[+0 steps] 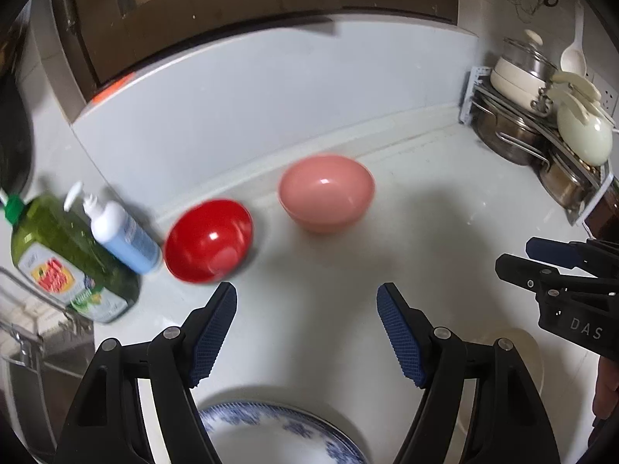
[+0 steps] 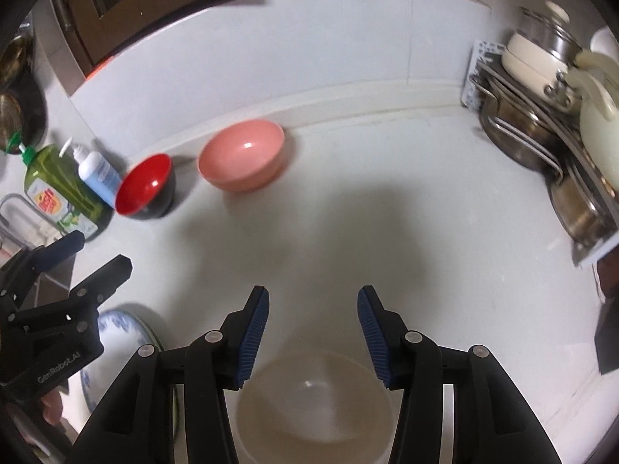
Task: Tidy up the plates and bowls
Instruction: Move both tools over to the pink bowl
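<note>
Two hand-held grippers hang over a white counter (image 2: 445, 232), both spread wide and holding nothing. The left gripper (image 1: 307, 309) is above a blue-patterned plate (image 1: 271, 433) at the near edge; the right gripper (image 2: 313, 313) is above a pale bowl (image 2: 313, 406) just beside that plate. Farther back, near the wall, a red bowl (image 1: 209, 239) and a pink bowl (image 1: 327, 197) stand upright, near each other but apart. Bare counter lies between the grippers and these two bowls — nothing blocks the way. Left of the red bowl stand a blue-and-white pump bottle (image 1: 120, 232) and a green soap bottle (image 1: 65, 259), the pump bottle almost touching the bowl. At far right, a rack (image 2: 541, 143) is crowded with steel pots and cream lids.
</note>
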The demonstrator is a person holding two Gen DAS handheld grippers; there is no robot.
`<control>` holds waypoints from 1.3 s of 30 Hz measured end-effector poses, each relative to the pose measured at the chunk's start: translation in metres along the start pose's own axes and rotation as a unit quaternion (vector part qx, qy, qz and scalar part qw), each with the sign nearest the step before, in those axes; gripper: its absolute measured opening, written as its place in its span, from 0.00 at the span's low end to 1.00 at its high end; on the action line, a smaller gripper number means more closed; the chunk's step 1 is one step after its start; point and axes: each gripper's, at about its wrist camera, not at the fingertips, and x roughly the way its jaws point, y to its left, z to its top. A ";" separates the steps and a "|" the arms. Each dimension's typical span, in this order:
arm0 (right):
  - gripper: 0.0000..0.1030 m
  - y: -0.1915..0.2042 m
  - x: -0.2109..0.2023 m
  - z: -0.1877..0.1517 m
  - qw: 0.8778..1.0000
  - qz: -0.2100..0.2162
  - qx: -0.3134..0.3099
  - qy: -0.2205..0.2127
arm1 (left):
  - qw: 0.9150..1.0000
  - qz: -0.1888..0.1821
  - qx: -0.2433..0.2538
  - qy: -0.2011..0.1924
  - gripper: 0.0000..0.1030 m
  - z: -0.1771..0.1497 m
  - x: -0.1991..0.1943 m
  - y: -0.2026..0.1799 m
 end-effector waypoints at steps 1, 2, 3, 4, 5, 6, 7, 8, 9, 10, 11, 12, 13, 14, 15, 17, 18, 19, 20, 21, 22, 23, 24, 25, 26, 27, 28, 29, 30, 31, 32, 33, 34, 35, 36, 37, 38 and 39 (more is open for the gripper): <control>0.47 0.003 0.001 0.006 1.000 0.000 0.001 -0.001 | 1.000 0.003 0.001 0.000 0.72 0.004 0.001 0.002; 0.47 0.006 0.002 0.011 1.000 0.000 0.003 -0.002 | 1.000 0.004 0.003 -0.001 0.72 0.008 0.002 0.005; 0.47 0.009 0.003 0.015 1.000 0.001 0.002 -0.004 | 1.000 0.004 0.006 -0.001 0.72 0.013 0.004 0.008; 0.47 0.011 0.004 0.021 1.000 -0.002 0.001 -0.005 | 1.000 0.005 0.007 0.000 0.72 0.018 0.006 0.010; 0.47 0.013 0.004 0.024 1.000 -0.003 0.002 -0.006 | 1.000 0.008 0.008 -0.001 0.72 0.024 0.009 0.013; 0.47 0.016 0.006 0.031 1.000 -0.001 0.001 -0.008 | 1.000 0.009 0.011 -0.001 0.72 0.028 0.011 0.015; 0.47 0.017 0.007 0.034 1.000 -0.001 0.001 -0.007 | 1.000 0.010 0.013 -0.001 0.72 0.032 0.014 0.016; 0.47 0.019 0.009 0.038 1.000 -0.002 0.005 -0.006 | 1.000 0.014 0.015 0.000 0.72 0.037 0.018 0.019; 0.47 0.021 0.010 0.043 1.000 -0.002 0.006 -0.007 | 1.000 0.013 0.018 0.001 0.72 0.041 0.021 0.021; 0.47 0.022 0.012 0.048 1.000 -0.003 0.004 -0.008 | 1.000 0.013 0.021 0.002 0.72 0.046 0.025 0.023; 0.47 0.024 0.014 0.054 1.000 -0.007 0.005 -0.007 | 1.000 0.015 0.021 0.003 0.72 0.050 0.028 0.024; 0.47 0.024 0.015 0.057 1.000 -0.007 0.006 -0.008 | 1.000 0.017 0.023 0.004 0.72 0.053 0.032 0.025; 0.47 0.024 0.018 0.060 1.000 -0.009 0.005 -0.007 | 0.999 0.017 0.028 0.006 0.72 0.057 0.037 0.026; 0.47 0.026 0.021 0.066 1.000 -0.014 0.007 -0.006 | 0.999 0.018 0.030 0.007 0.72 0.059 0.040 0.027; 0.47 0.027 0.023 0.071 1.000 -0.015 0.008 -0.006 | 0.999 0.020 0.033 0.008 0.72 0.062 0.045 0.028; 0.47 0.031 0.029 0.078 1.000 -0.019 0.007 -0.003 | 0.999 0.023 0.036 0.010 0.72 0.068 0.056 0.029; 0.47 0.032 0.032 0.082 1.000 -0.017 0.007 -0.001 | 0.999 0.025 0.037 0.011 0.72 0.070 0.061 0.029; 0.47 0.033 0.036 0.086 1.000 -0.015 0.008 0.002 | 0.999 0.025 0.039 0.012 0.72 0.072 0.066 0.029; 0.47 0.033 0.039 0.090 1.000 -0.015 0.011 0.005 | 0.999 0.025 0.042 0.015 0.72 0.074 0.073 0.030; 0.47 0.033 0.043 0.093 1.000 -0.013 0.012 0.006 | 0.999 0.025 0.043 0.017 0.72 0.076 0.078 0.031; 0.47 0.033 0.049 0.097 1.000 -0.014 0.015 0.010 | 0.999 0.024 0.044 0.021 0.72 0.079 0.085 0.032; 0.47 0.032 0.053 0.100 1.000 -0.015 0.017 0.012 | 0.998 0.023 0.045 0.024 0.72 0.081 0.091 0.033; 0.47 0.032 0.058 0.103 1.000 -0.015 0.018 0.015 | 0.998 0.022 0.045 0.027 0.72 0.082 0.096 0.034; 0.47 0.033 0.063 0.105 1.000 -0.015 0.019 0.018 | 0.998 0.021 0.045 0.031 0.72 0.084 0.103 0.036; 0.47 0.032 0.069 0.108 0.999 -0.014 0.022 0.024 | 0.998 0.020 0.045 0.033 0.72 0.085 0.107 0.037; 0.47 0.033 0.074 0.110 0.999 -0.014 0.022 0.026 | 0.998 0.019 0.046 0.035 0.72 0.087 0.113 0.038; 0.47 0.033 0.079 0.113 0.999 -0.016 0.022 0.029 | 0.998 0.019 0.047 0.037 0.72 0.088 0.117 0.038; 0.47 0.032 0.084 0.116 0.999 -0.017 0.023 0.032 | 0.998 0.017 0.047 0.040 0.72 0.089 0.123 0.038; 0.47 0.032 0.090 0.118 0.999 -0.016 0.024 0.034 | 0.998 0.014 0.048 0.043 0.72 0.091 0.129 0.038; 0.47 0.032 0.095 0.120 0.999 -0.015 0.026 0.036 | 0.998 0.012 0.049 0.045 0.72 0.093 0.133 0.038; 0.47 0.032 0.100 0.123 0.999 -0.015 0.029 0.039 | 0.997 0.010 0.051 0.049 0.72 0.095 0.139 0.038; 0.47 0.031 0.106 0.125 0.999 -0.013 0.031 0.042 | 0.997 0.008 0.054 0.053 0.72 0.097 0.144 0.037; 0.47 0.033 0.110 0.126 0.998 -0.014 0.033 0.045 | 0.997 0.008 0.056 0.056 0.72 0.099 0.147 0.036; 0.47 0.032 0.115 0.128 0.998 -0.014 0.037 0.048 | 0.997 0.009 0.058 0.057 0.72 0.100 0.152 0.034; 0.47 0.032 0.119 0.129 0.998 -0.013 0.039 0.051 | 0.996 0.008 0.060 0.060 0.72 0.102 0.157 0.033; 0.47 0.032 0.123 0.131 0.998 -0.012 0.041 0.054 | 0.996 0.007 0.062 0.065 0.72 0.104 0.162 0.032; 0.47 0.031 0.129 0.132 0.997 -0.011 0.043 0.057 | 0.996 0.006 0.063 0.068 0.72 0.106 0.166 0.031; 0.47 0.031 0.133 0.133 0.997 -0.011 0.044 0.059 | 0.995 0.005 0.063 0.071 0.72 0.106 0.169 0.031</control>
